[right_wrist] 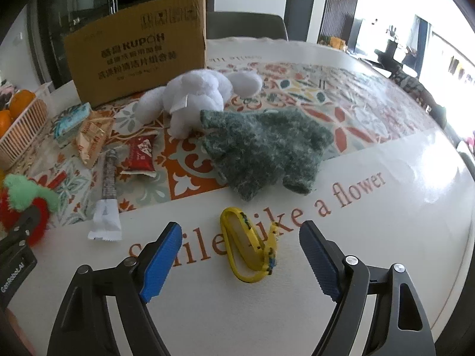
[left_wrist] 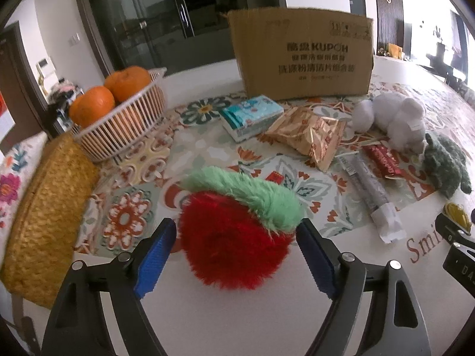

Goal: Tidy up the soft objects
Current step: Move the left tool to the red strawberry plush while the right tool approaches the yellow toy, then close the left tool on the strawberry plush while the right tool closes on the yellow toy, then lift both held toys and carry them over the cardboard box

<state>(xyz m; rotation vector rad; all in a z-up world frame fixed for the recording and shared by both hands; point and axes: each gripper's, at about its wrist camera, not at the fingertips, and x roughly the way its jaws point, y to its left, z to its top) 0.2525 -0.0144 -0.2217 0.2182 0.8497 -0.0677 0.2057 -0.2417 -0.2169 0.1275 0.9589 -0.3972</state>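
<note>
A red plush strawberry (left_wrist: 234, 237) with a green fuzzy top sits between the blue pads of my left gripper (left_wrist: 236, 237), whose jaws stand wide, just beside it on both sides. It also shows in the right wrist view (right_wrist: 20, 204). A white plush animal (left_wrist: 394, 118) (right_wrist: 196, 101) and a dark green plush toy (left_wrist: 445, 163) (right_wrist: 264, 148) lie on the patterned cloth. My right gripper (right_wrist: 240, 246) is open, with a yellow band (right_wrist: 249, 249) lying on the table between its fingers.
A cardboard box (left_wrist: 302, 53) (right_wrist: 136, 50) stands at the back. A white basket of oranges (left_wrist: 118, 124) and a woven straw basket (left_wrist: 44, 216) are on the left. A tissue pack (left_wrist: 252, 115), gold snack bag (left_wrist: 311, 133), red packet (right_wrist: 141, 157) and long wrapped tube (left_wrist: 374, 195) lie mid-table.
</note>
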